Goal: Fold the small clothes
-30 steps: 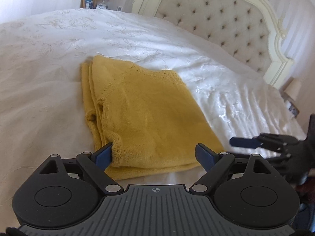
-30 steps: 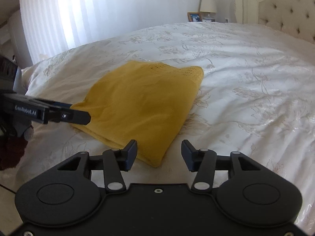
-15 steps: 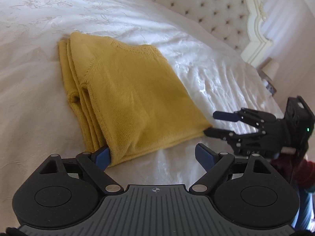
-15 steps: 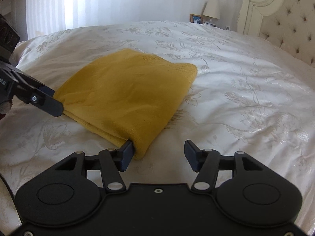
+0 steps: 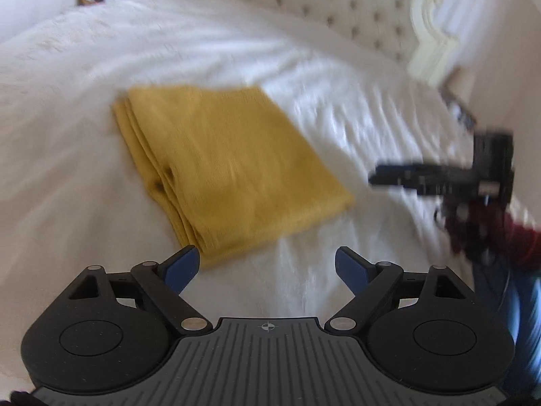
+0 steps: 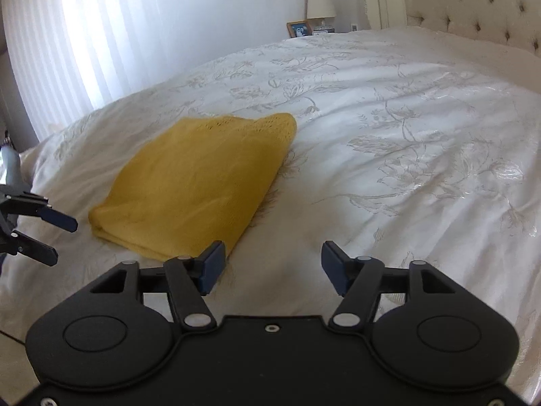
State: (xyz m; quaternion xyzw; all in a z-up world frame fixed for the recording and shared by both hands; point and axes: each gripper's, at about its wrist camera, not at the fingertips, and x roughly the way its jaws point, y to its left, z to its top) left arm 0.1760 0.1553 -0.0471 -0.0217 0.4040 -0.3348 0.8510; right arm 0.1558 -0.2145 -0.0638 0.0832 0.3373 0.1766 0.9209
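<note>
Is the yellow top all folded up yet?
Looks so: the yellow top lies in a flat folded stack on the bed. Nothing is in hand: the left tongs stand open and the right tongs are opening, both empty. No other clothes show.

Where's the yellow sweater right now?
The folded yellow sweater lies flat on the white bedspread, just ahead of both open grippers, with the tufted headboard beyond it in the left wrist view.
</note>
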